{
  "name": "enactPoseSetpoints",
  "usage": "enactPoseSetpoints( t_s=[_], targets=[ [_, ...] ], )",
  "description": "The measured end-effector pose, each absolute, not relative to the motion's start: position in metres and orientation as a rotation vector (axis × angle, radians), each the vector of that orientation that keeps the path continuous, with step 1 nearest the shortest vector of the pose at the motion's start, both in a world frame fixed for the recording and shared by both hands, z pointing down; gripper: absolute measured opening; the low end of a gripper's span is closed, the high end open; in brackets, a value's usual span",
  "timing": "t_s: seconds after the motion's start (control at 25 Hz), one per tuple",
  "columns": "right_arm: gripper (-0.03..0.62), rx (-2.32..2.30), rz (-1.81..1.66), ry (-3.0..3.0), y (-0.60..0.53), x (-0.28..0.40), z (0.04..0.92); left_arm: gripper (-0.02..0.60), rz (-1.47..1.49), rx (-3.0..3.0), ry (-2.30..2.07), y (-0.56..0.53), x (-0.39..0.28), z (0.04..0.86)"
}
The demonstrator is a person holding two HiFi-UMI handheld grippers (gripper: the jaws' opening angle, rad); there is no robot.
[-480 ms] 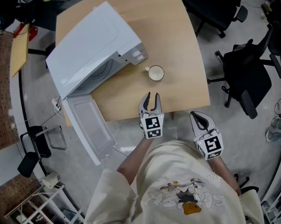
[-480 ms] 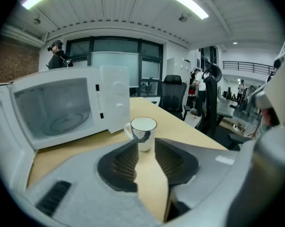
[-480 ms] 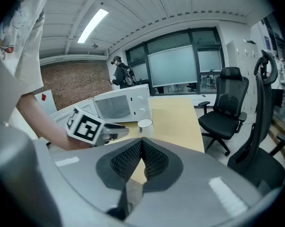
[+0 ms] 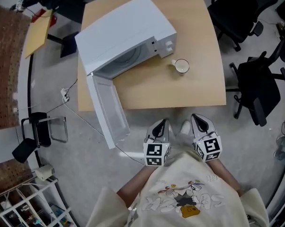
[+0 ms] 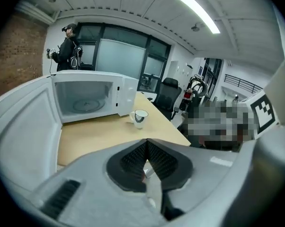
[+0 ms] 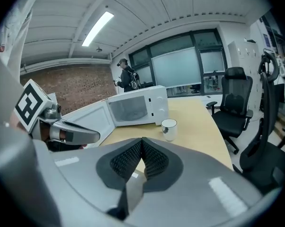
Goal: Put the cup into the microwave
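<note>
A white cup (image 4: 181,66) stands upright on the wooden table (image 4: 199,32), just right of the white microwave (image 4: 128,32). The microwave door (image 4: 109,110) hangs wide open past the table's near edge, and the cavity with its glass plate (image 5: 85,104) is empty. My left gripper (image 4: 159,126) and right gripper (image 4: 199,123) are side by side off the near edge, close to my body. Both are shut and hold nothing. In the left gripper view the cup (image 5: 140,118) sits well beyond the shut jaws. The right gripper view shows the cup (image 6: 169,128) and the microwave (image 6: 135,107).
Black office chairs (image 4: 256,86) stand right of the table, another (image 4: 237,8) at the far right corner. A small black chair (image 4: 38,131) and a cable (image 4: 76,112) are on the floor at left. A person (image 5: 66,48) stands beyond the microwave.
My left gripper has drawn back from over the table's near edge toward my body. The head view has shifted, so the table and microwave sit further right in the picture.
</note>
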State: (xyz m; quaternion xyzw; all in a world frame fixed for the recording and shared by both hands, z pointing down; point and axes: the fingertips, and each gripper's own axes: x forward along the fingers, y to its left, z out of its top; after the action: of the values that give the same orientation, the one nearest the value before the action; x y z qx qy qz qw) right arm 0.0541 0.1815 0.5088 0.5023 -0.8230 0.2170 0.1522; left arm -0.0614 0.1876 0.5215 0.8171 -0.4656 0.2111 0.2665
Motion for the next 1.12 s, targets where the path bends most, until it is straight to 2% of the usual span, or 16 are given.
enactPoseSetpoints(
  t_s=[0.32,0.36,0.4,0.44,0.52,0.64,0.76,1.12],
  targets=[
    [0.013,1.367,0.669,-2.454,0.199,0.041,0.500,0.005,0.485,2.223,-1.312,0.194,-0.066,0.514],
    [0.085,1.353,0.672,-2.472,0.200,0.042,0.498,0.012,0.471,2.233,-1.308,0.193,-0.061,0.513],
    [0.112,1.345,0.665,-2.483,0.202,0.045,0.497,0.087,0.459,2.244,-1.301,0.193,-0.055,0.512],
    [0.112,1.342,0.653,-2.488,0.205,0.049,0.497,0.148,0.452,2.254,-1.300,0.192,-0.049,0.512],
    [0.117,1.345,0.633,-2.494,0.210,0.060,0.498,0.234,0.450,2.265,-1.330,0.189,-0.041,0.515],
    [0.117,1.343,0.621,-2.501,0.214,0.074,0.502,0.328,0.426,2.254,-1.409,0.176,-0.034,0.519],
    [0.118,1.347,0.628,-2.491,0.214,0.085,0.502,0.382,0.426,2.278,-1.433,0.154,-0.020,0.519],
    [0.117,1.480,0.657,-2.417,0.154,0.099,0.501,0.444,0.587,2.383,-1.378,0.025,0.023,0.574]
  ],
)
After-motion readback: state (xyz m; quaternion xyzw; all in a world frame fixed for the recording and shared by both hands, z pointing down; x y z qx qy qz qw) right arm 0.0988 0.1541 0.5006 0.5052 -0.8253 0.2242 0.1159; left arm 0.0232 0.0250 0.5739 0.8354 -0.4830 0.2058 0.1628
